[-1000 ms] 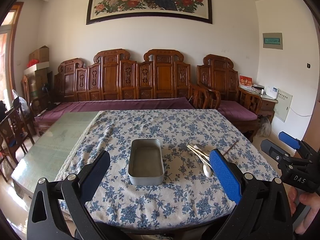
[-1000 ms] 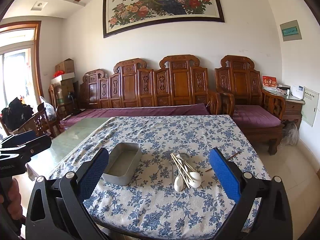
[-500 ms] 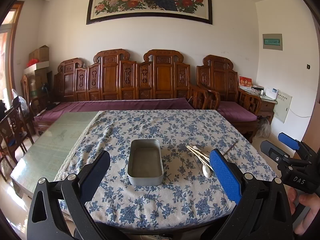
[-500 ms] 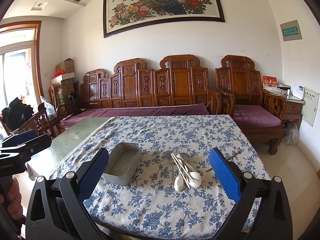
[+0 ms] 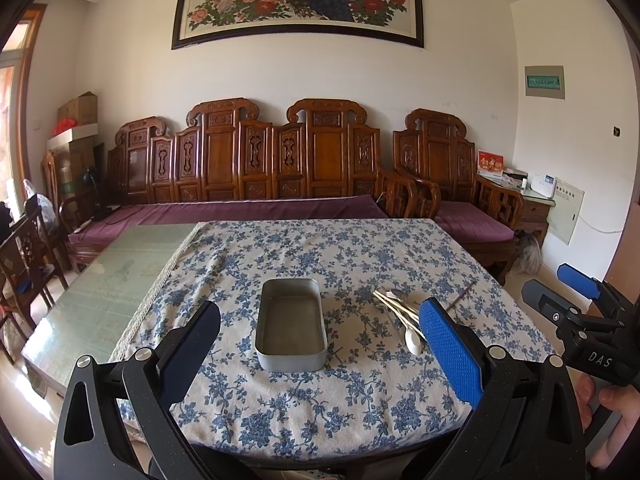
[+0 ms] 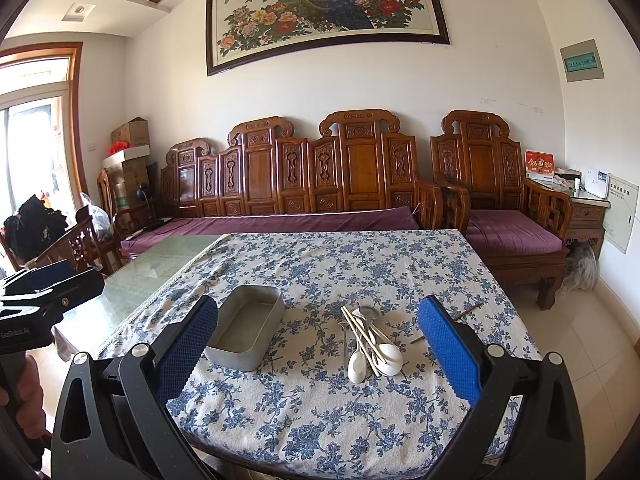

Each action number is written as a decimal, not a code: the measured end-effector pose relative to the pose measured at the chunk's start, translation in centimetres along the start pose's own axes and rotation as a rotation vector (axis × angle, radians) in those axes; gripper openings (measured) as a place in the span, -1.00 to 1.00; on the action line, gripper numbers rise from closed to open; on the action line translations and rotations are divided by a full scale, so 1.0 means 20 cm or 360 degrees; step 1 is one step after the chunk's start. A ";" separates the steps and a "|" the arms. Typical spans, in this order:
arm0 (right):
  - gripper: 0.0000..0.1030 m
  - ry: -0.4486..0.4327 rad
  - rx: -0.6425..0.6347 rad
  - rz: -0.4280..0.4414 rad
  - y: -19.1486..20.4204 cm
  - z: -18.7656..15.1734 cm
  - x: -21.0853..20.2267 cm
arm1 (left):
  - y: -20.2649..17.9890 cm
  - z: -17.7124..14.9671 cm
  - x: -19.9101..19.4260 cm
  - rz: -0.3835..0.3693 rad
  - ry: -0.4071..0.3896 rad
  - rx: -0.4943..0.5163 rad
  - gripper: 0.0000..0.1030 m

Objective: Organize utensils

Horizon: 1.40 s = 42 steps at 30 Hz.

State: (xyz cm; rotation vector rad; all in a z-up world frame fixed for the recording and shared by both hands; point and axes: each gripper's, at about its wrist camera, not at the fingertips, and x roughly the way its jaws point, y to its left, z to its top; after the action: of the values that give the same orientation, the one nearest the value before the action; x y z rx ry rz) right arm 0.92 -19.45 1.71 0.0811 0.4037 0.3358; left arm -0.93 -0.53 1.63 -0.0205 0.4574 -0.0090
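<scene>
Both hand-held grippers, left (image 5: 320, 354) and right (image 6: 318, 354), gape wide, holding nothing. Metal tin (image 5: 291, 319) sits left of piled spoons and chopsticks (image 6: 370, 340) on the floral-clothed counter (image 6: 360, 264); carved bench (image 6: 320, 184) stands beyond.

Our two wrist cameras look forward between their open fingers across the table (image 5: 400, 432). We share the tin (image 5: 291, 320), centred ahead of the left gripper (image 5: 320, 356) and left of the right gripper (image 6: 318, 354).

A home's living room. A long carved wooden sofa (image 5: 256, 160) with purple cushions runs along the white wall, a matching armchair (image 6: 496, 192) beside it. Above hangs a framed peacock-and-peony painting (image 6: 324, 8). A blue-flowered cloth (image 5: 320, 264) covers most of the tabletop. Cardboard boxes (image 6: 130, 136) are stacked in the far left corner, near a wood-framed window (image 6: 36, 120).
</scene>
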 end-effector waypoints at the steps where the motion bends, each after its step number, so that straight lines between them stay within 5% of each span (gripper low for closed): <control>1: 0.95 -0.0001 -0.0001 0.0001 0.00 0.00 0.00 | 0.00 0.00 0.00 0.0000 0.0000 0.0000 0.87; 21: 0.95 0.0007 0.0003 0.0011 0.01 0.00 0.00 | -0.02 -0.02 0.01 -0.0013 0.0013 0.0021 0.87; 42: 0.93 0.0188 -0.0008 -0.0031 -0.14 -0.16 0.39 | 0.02 -0.21 0.43 -0.0113 0.0293 0.0040 0.87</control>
State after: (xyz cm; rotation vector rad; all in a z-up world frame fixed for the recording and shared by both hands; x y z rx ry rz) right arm 7.21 -19.38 -4.48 0.0527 0.5203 0.3235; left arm 4.87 -0.29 -6.01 -0.0109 0.6405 -0.0868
